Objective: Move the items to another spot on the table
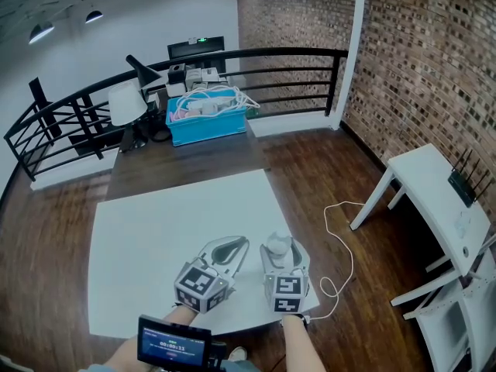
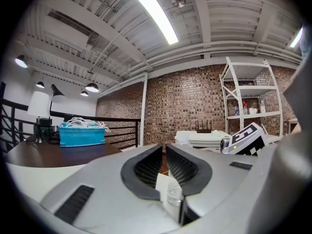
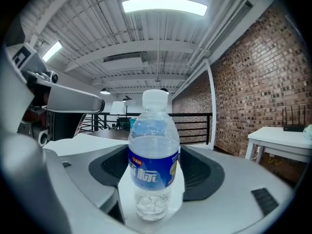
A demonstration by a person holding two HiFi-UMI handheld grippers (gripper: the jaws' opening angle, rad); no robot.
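Brick walls and a black railing close in this loft. My work is on the white desk [image 1: 167, 231], close to its near right corner.

My right hand-held gripper [image 1: 280, 246] is spread wide, with the water bottle [image 3: 153, 165] standing upright on the desk between its jaws. As far as I can see, the ribbed pads sit just off its sides and do not press it. My left hand-held gripper [image 2: 164, 149] is just beside it toward the left edge, jaws pressed nearly together. Something small, pale and clear shows low in its throat, and I cannot tell what it is.

The bottle looks well filled, so I expect some weight. Its thin clear plastic should give under a hard squeeze, and its smooth sides could slip. I would grip it across the blue label band, around mid-height, firmly enough to stop it swinging but without crushing it. The narrow white cap is a poor place to hold.

The right and near edges are close, with a cable [image 1: 341, 239] looping on the floor beyond, so I would avoid that side. Bare desk stretches toward the far and left edges. Past the far edge, a dark desk [image 1: 186, 165] carries a blue bin [image 1: 205, 124] and a lamp [image 1: 128, 103].
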